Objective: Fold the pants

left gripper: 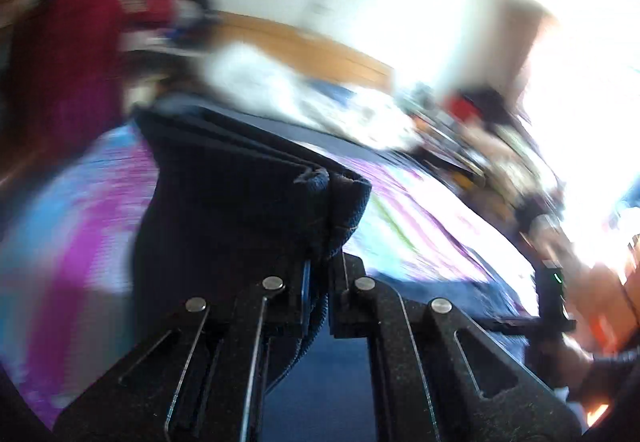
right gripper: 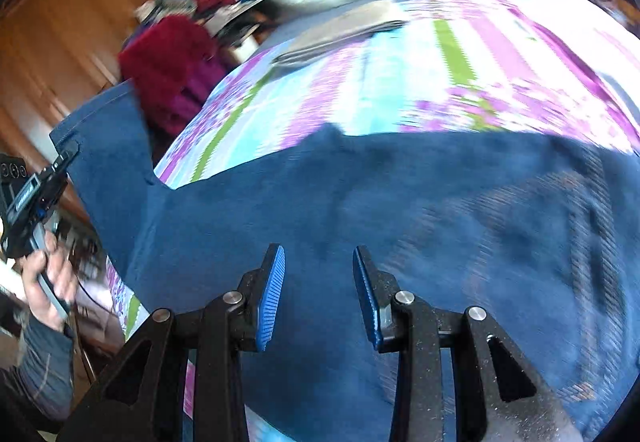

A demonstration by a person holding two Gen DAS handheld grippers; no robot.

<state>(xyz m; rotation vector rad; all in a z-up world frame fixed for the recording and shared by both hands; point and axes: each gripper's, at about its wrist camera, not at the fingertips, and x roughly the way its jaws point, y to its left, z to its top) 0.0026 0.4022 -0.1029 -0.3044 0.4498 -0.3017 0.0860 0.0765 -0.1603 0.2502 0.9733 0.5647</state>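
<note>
Mid-fold, not done. Left tool [left gripper: 318, 274] is clamped on the pants [right gripper: 360, 210] — a thick, layered hem or waist edge bunched between its pads, lifted clear of the bed [right gripper: 460, 74]. The right wrist view shows that same end hanging up at far left, with the left tool gripped in the person's hand [right gripper: 48, 274] beside it.

Right tool [right gripper: 319, 294] has its pads apart and holds nothing — it sits low over the denim, contact unclear through the blur.

Most of the pants lie spread across the near part of the bed on the striped cover; a pocket shows at right. The fabric looks stacked in layers at the clamp, so my guess is the legs are already laid together lengthwise and the crosswise fold is under way. Left to do, by my read: carry the lifted end over the flat part, lay it down, square up the edges.

Both views are motion-blurred, so layer count is uncertain.
</note>
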